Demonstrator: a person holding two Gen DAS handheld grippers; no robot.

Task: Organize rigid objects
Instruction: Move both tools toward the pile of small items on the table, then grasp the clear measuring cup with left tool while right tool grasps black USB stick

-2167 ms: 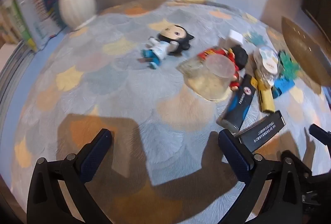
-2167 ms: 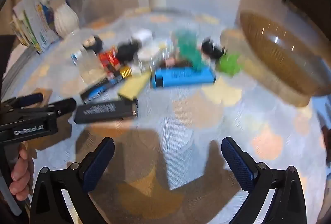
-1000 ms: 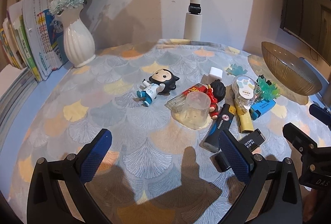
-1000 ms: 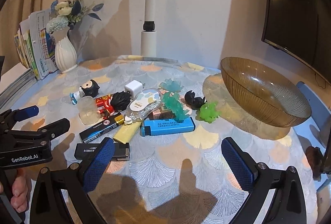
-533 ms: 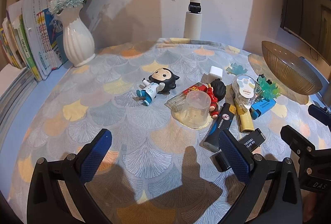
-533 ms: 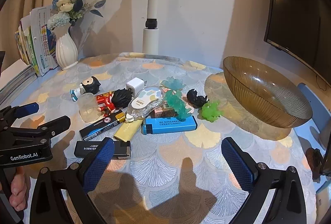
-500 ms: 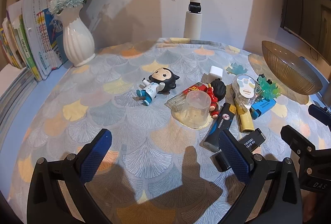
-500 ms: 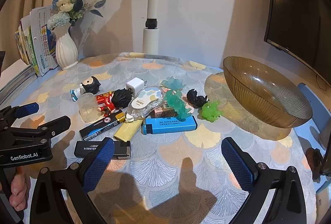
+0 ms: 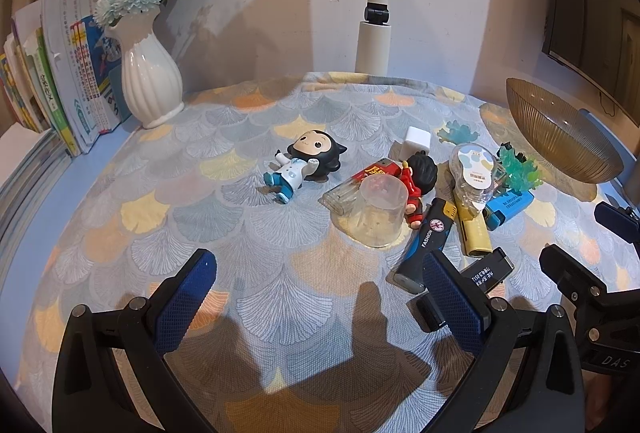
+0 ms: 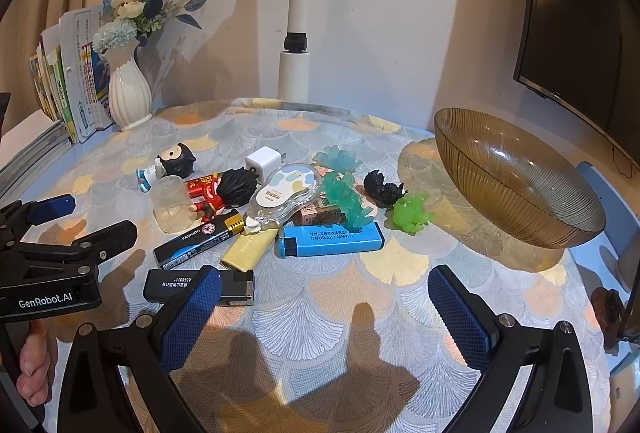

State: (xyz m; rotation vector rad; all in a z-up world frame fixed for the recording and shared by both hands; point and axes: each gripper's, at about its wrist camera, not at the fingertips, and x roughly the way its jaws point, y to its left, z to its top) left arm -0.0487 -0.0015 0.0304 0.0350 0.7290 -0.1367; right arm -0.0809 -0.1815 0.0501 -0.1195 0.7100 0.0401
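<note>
**Amber bowl off to the right, clutter lying between the two tools**

Plastic and resin odds and ends lay bunched on the counter (image 10: 340,317), which wore a fan-patterned cloth. Going from the left of the right wrist view: the left tool (image 9: 316,297) hung wide open and empty, low over bare cloth. Ahead of it and to its right lay the black-haired doll in a white coat (image 9: 306,163), apart from the rest. Next came the clear plastic cup (image 10: 172,205), upside down, touching the red-suited figure (image 10: 224,193). In front of these the black-and-blue lighter marked FASHION (image 10: 198,237) lay slantwise, its long axis running from near-left to far-right. The small black lighter (image 10: 192,285) rested just at the right tool's left finger. The right tool (image 10: 324,313) was equally spread and held nothing. Right of centre, the flat blue lighter (image 10: 332,239) lay crosswise, straight ahead of that tool. Farthest right stood the ribbed amber glass bowl (image 10: 516,185), empty, well apart from the pile. Judged from this layout, the right tool was nearer both the blue lighter and the bowl.
</note>
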